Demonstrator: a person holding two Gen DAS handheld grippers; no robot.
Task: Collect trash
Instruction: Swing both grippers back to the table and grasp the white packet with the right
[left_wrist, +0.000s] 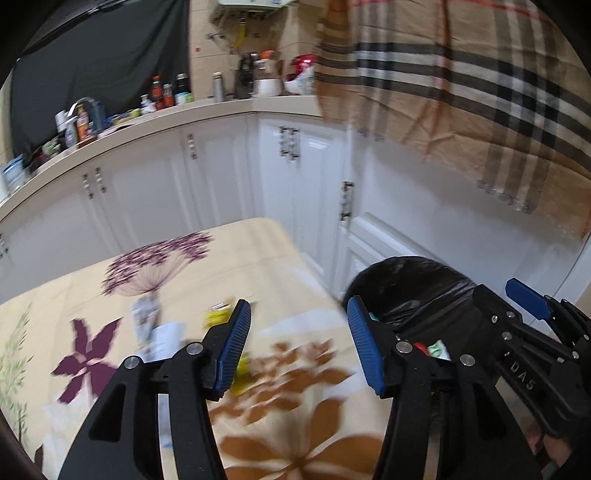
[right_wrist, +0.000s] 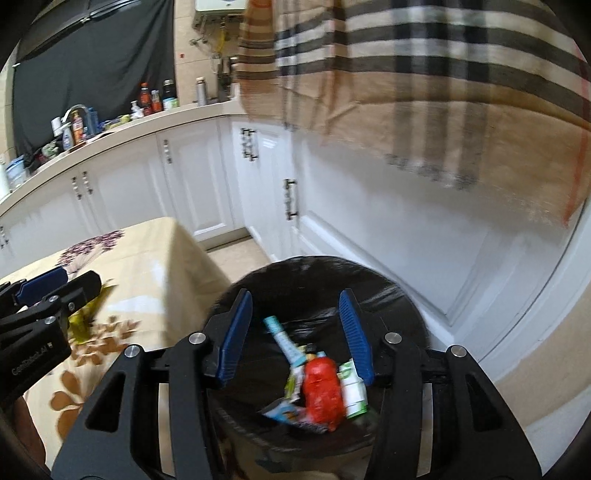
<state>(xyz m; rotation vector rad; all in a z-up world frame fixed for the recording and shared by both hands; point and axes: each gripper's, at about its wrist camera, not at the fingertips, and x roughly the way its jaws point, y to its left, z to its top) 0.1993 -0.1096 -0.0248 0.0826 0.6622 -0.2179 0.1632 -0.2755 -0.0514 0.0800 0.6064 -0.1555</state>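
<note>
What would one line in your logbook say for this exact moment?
left gripper: open above table | right gripper: open over bin | wrappers in bin | yellow wrapper on table

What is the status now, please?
Both hand-held grippers open, empty: left over table, right over trash bin. Wrappers in bin; yellow wrapper left on table. Nothing blocking.

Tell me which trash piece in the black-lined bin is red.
The crumpled red plastic wrapper, lying in the black-lined bin below the open right gripper. The long tube-shaped wrapper beside it is teal and white; the carton on its other side is white and green.
</note>
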